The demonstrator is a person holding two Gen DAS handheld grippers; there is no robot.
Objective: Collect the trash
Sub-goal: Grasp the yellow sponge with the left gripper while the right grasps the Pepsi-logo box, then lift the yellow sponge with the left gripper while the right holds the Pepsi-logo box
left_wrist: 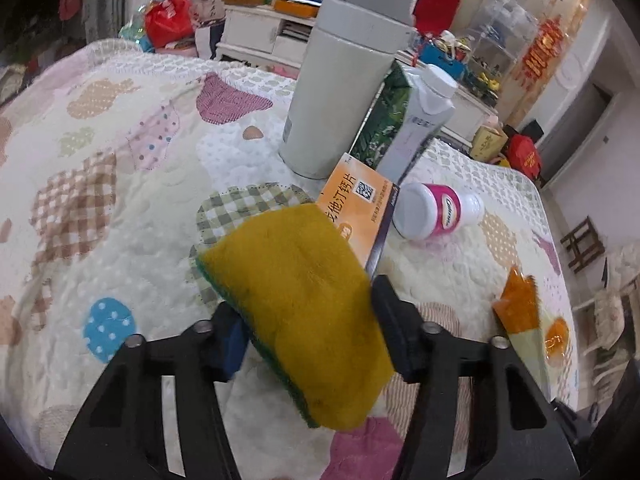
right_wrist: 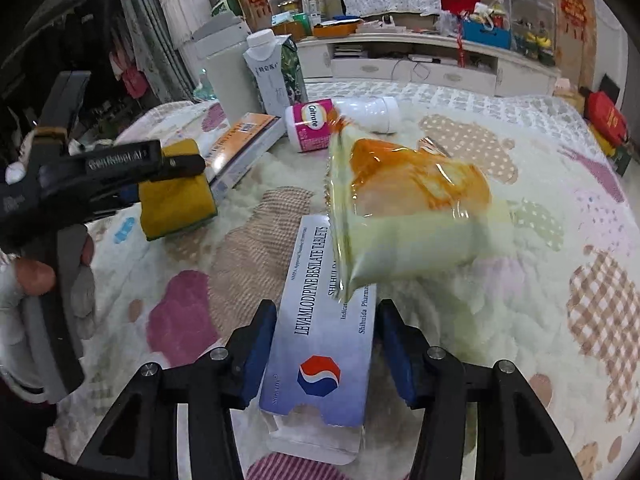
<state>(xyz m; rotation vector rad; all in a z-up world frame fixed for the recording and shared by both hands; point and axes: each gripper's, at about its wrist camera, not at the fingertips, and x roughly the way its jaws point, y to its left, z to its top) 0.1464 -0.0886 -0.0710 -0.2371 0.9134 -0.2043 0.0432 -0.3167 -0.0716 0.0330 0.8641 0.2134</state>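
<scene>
Left gripper (left_wrist: 308, 316): clamped on the yellow sponge (left_wrist: 304, 300), frame centre
Right gripper (right_wrist: 326, 344): pinching the tablet box (right_wrist: 320, 344), lower centre; plastic wrapper (right_wrist: 404, 216) above it
Advice: carry both level, grips firm, clear of the bottle (right_wrist: 340, 120)

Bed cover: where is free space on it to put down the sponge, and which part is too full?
Free: the wide left stretch of the bed cover, left of the thermos and the sponge. Also free: the far-right side, beyond the yellow wrapper. Crowded: around the thermos, where the carton, orange box and pink bottle cluster.
</scene>
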